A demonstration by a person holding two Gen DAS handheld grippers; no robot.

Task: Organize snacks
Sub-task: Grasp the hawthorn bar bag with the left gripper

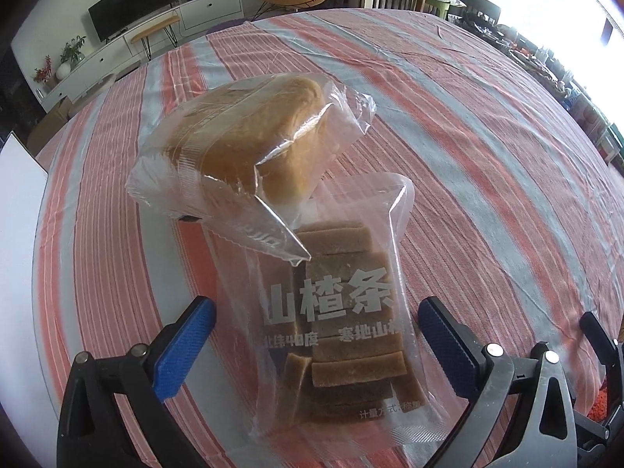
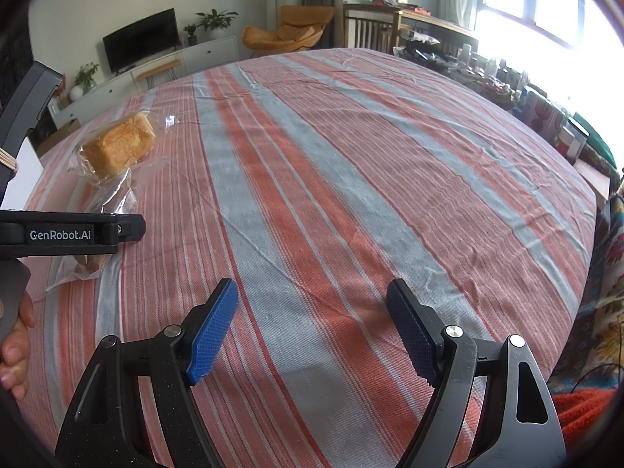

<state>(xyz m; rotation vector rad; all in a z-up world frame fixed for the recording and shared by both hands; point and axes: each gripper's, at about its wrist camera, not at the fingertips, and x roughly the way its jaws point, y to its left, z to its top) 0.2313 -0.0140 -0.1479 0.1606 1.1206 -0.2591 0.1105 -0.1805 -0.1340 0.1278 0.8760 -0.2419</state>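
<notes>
On a desk [image 2: 351, 179] under a striped cloth, a clear bag of hawthorn strips [image 1: 335, 335] lies flat, with a bagged bread loaf [image 1: 249, 136] resting on its far end. The left hand-held gripper [image 1: 316, 335] is spread wide around the strips. The right hand-held gripper [image 2: 312, 327] is spread over bare cloth. Both snacks look light; the film is probably slippery and the bread squashable, so grip gently across the bag's middle.

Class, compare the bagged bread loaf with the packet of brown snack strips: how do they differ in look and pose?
The bread loaf is one bulky golden block; the strip packet holds many thin brown bars. The packet carries large white printed characters and the loaf's wrap shows no large print. The packet lies flat and the loaf's wrapper overlaps its far end. Both sit in clear plastic on the striped tablecloth.
</notes>
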